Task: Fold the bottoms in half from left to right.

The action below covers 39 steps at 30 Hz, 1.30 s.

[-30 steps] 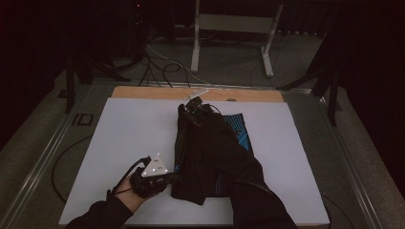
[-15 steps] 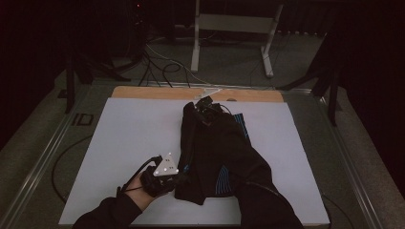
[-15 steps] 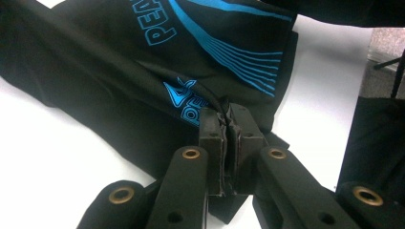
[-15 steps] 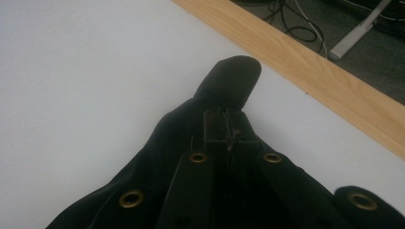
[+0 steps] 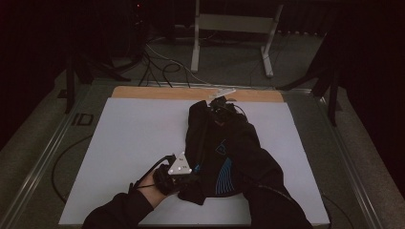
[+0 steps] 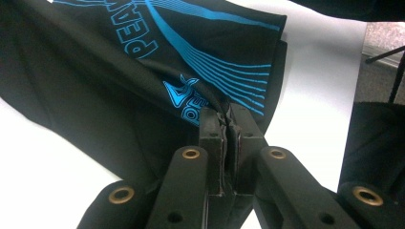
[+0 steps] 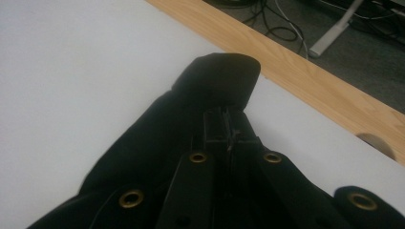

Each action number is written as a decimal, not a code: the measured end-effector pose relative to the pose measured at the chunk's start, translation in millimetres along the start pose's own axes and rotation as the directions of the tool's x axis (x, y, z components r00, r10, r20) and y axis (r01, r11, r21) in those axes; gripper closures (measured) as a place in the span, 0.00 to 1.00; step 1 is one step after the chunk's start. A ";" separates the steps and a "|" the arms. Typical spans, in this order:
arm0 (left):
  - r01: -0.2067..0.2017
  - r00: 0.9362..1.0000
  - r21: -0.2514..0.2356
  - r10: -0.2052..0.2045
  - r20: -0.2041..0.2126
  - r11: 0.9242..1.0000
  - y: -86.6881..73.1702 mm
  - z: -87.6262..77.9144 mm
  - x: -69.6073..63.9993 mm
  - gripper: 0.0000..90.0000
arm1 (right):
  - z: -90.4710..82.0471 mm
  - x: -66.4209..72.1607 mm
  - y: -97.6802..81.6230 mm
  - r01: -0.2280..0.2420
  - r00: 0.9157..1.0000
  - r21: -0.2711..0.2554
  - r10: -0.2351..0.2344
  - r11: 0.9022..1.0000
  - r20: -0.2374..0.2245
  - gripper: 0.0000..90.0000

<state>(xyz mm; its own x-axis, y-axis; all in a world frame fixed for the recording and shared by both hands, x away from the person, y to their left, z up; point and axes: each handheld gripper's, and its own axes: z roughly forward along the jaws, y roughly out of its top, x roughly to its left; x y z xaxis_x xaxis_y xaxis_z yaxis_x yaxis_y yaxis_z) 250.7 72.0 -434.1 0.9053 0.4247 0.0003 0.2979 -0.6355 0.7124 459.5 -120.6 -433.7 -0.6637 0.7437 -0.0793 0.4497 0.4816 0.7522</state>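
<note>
A black garment with blue printed lines and letters (image 5: 224, 152) lies lengthwise on the white sheet (image 5: 129, 143). My left gripper (image 5: 191, 175) is at its near left corner, with the garment (image 6: 119, 95) running away from the jaws. In the left gripper view, the left gripper (image 6: 228, 117) is shut on a fold of the printed cloth. My right gripper (image 5: 217, 107) is at the garment's far end, close to the wooden strip. In the right gripper view, the right gripper (image 7: 229, 119) is shut on the black cloth (image 7: 157, 138), which humps over and past its tips.
A wooden strip (image 5: 191, 93) edges the far side of the white sheet. Beyond it on the floor stand a pale metal frame (image 5: 234, 24) and loose cables (image 5: 162, 62). Another cable (image 5: 62, 162) curves along the sheet's left side.
Both grippers have shifted to the right across the sheet, carrying the garment with them. The grips look unchanged.
</note>
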 end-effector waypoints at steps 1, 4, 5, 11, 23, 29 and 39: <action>-0.003 1.000 0.003 0.003 0.002 1.000 1.3 1.5 -0.7 0.95 | -1.6 -1.6 -1.4 -0.007 1.000 0.000 0.007 1.000 0.003 0.99; -0.013 1.000 0.007 0.013 0.010 1.000 5.3 6.1 -2.6 0.95 | -6.8 -7.5 -5.3 -0.009 1.000 0.002 0.009 1.000 0.013 0.99; -0.016 1.000 0.008 0.016 0.012 1.000 6.7 7.4 -3.3 0.95 | -8.5 -9.3 -6.6 -0.012 1.000 0.002 0.012 1.000 0.018 0.99; -0.025 0.999 0.004 0.025 0.029 1.000 15.7 16.7 -6.6 0.95 | -18.3 -21.3 -14.5 -0.020 0.999 0.006 0.019 1.000 0.039 0.99; -0.059 0.996 -0.009 0.060 0.059 0.998 36.5 38.6 -14.0 0.95 | -37.4 -45.2 -28.8 -0.060 0.994 0.001 0.060 0.998 0.086 0.99; -0.054 0.996 -0.028 0.056 0.074 0.998 46.2 49.7 -15.5 0.95 | -46.4 -55.6 -32.0 -0.070 0.991 -0.006 0.070 0.998 0.111 0.99; -0.083 0.992 -0.035 0.086 0.092 0.996 66.4 71.2 -24.6 0.95 | -52.4 -72.3 -35.7 -0.083 0.986 0.009 0.081 0.997 0.147 0.99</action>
<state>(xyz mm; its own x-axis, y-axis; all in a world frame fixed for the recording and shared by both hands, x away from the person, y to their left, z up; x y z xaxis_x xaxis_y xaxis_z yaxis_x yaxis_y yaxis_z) 269.8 -26.5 -436.7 0.9517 0.3071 -0.0032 0.2108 -0.6454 0.7342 460.2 -215.9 -420.6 -0.5305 0.8401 -0.1135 0.5082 0.4223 0.7506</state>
